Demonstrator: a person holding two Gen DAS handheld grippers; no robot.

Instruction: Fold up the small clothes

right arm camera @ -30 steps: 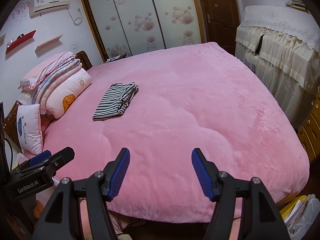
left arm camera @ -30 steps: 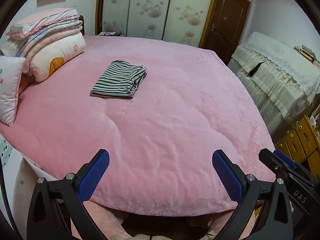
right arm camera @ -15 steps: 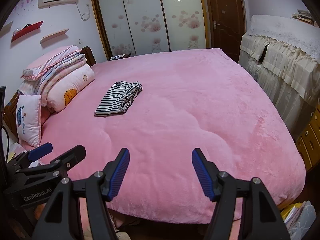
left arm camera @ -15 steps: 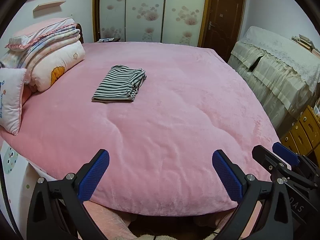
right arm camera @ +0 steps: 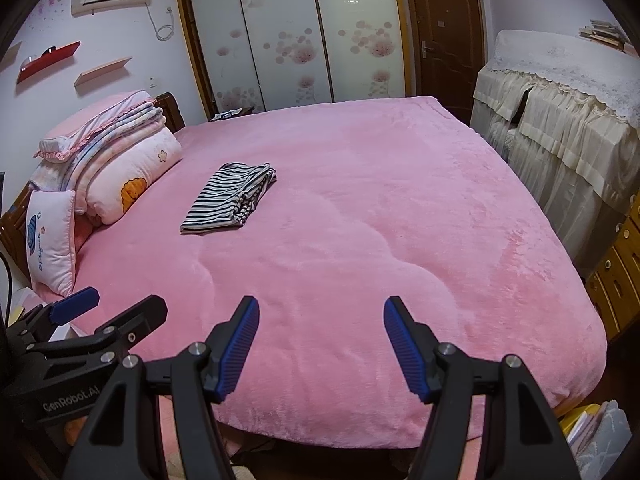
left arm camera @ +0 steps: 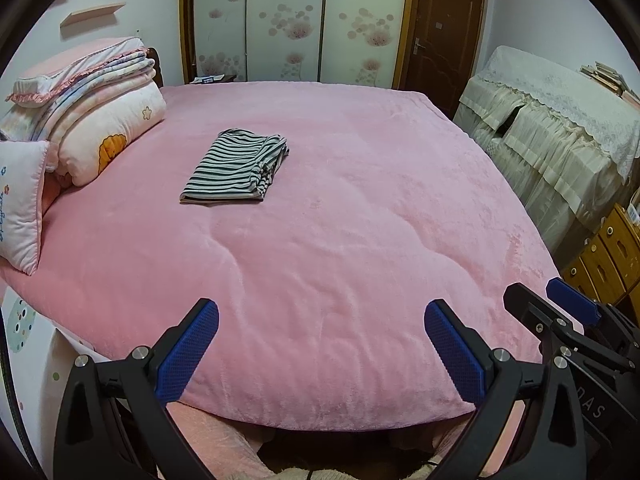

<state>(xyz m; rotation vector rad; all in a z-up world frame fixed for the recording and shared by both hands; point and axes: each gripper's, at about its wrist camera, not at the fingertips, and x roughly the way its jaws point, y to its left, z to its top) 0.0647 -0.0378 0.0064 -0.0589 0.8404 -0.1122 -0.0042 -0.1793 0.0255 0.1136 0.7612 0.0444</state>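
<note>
A striped dark-and-white garment (left arm camera: 236,168) lies folded in a flat rectangle on the pink bed (left arm camera: 360,240), toward its far left; it also shows in the right wrist view (right arm camera: 230,198). My left gripper (left arm camera: 320,344) is open and empty, held over the bed's near edge, far from the garment. My right gripper (right arm camera: 320,344) is open and empty, also at the near edge. Each gripper shows at the edge of the other's view: the right one (left arm camera: 568,320) and the left one (right arm camera: 92,320).
Stacked quilts and pillows (left arm camera: 92,112) lie at the bed's left head end, with a small pillow (right arm camera: 50,240) beside them. A lace-covered cabinet (left arm camera: 560,128) and wooden drawers (left arm camera: 604,256) stand on the right. A wardrobe (right arm camera: 288,36) and door (right arm camera: 444,32) are behind.
Both grippers have tilted upward and drawn back a little, so the bed and garment sit lower in view. Both stay open. The garment has not moved.
</note>
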